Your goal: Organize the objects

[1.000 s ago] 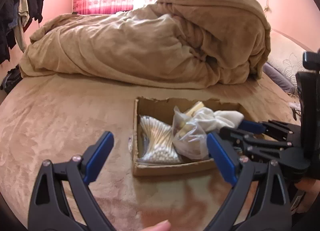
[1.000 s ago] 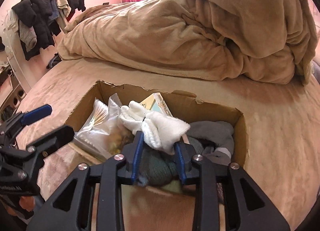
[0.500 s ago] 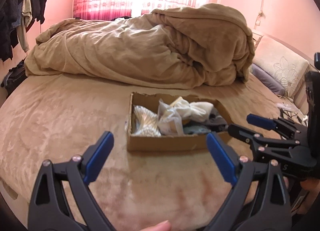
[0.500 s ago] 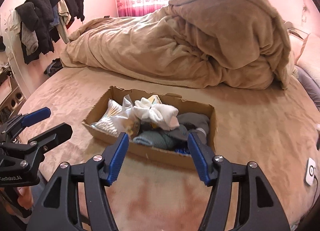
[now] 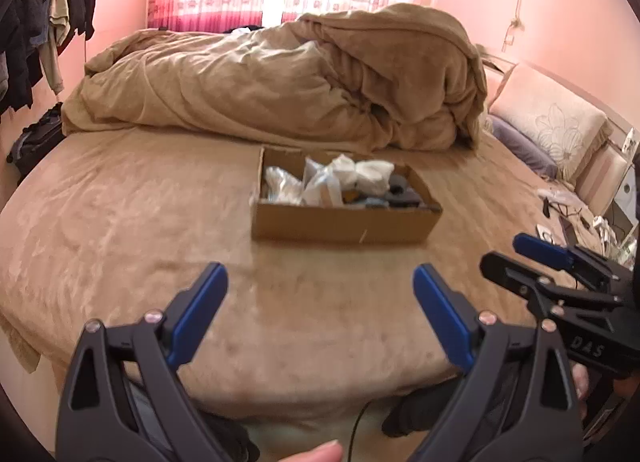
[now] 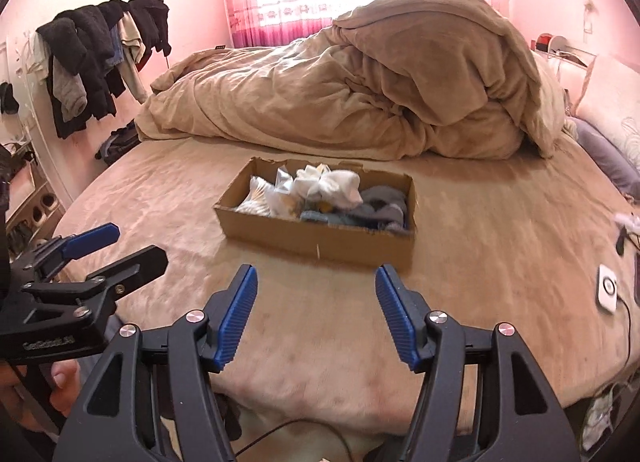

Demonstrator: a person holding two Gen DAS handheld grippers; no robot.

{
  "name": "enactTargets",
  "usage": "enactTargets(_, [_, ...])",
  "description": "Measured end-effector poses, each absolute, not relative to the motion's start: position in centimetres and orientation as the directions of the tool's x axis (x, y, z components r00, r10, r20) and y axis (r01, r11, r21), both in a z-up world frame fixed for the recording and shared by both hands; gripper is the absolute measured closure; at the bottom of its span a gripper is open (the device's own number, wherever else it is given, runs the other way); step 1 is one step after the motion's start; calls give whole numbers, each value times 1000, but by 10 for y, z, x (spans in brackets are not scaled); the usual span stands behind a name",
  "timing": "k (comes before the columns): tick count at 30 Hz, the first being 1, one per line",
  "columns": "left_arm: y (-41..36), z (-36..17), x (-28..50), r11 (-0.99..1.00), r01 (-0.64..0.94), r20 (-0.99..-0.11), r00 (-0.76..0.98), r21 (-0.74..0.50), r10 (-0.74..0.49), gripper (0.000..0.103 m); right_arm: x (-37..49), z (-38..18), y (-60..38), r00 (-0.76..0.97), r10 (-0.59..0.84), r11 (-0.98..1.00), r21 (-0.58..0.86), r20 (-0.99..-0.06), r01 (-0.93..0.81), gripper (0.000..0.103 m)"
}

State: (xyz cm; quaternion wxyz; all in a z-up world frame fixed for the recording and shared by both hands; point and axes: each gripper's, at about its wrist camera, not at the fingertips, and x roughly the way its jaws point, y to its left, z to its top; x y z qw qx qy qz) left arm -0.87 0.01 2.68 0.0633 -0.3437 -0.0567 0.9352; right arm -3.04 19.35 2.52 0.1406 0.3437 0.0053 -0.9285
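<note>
A shallow cardboard box [image 5: 344, 221] [image 6: 320, 240] sits on the tan bed. Inside lie white rolled socks [image 5: 362, 173] [image 6: 334, 183], a clear bag of cotton swabs [image 5: 280, 187] [image 6: 256, 197], a plastic bag [image 6: 285, 193] and grey and blue socks [image 6: 380, 207]. My left gripper [image 5: 320, 294] is open and empty, well short of the box over the bed's near edge. My right gripper [image 6: 316, 294] is open and empty, also back from the box. Each gripper shows in the other's view, the right one [image 5: 524, 258] and the left one [image 6: 120, 246].
A heaped tan duvet [image 5: 280, 81] lies behind the box. Pillows [image 5: 548, 121] are at the right. Dark clothes [image 6: 92, 57] hang on the left wall. A white charger puck [image 6: 607, 288] and cables lie at the bed's right edge.
My right gripper let go of the white socks in the box and opened. Both grippers drew back from the box toward the bed's near edge.
</note>
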Motion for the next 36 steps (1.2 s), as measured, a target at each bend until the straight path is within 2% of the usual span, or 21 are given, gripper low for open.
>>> enactTargets(11, [9,23,20,-990,-76,-646,-751,-115,133,8,9,21,210,-736,-216,-973,76,-642,219,38])
enactTargets(36, [11,17,10,-992,-58,-656,-746,-108,115,8,-2,11,221,-730,-207,-976,88,-652,198,38])
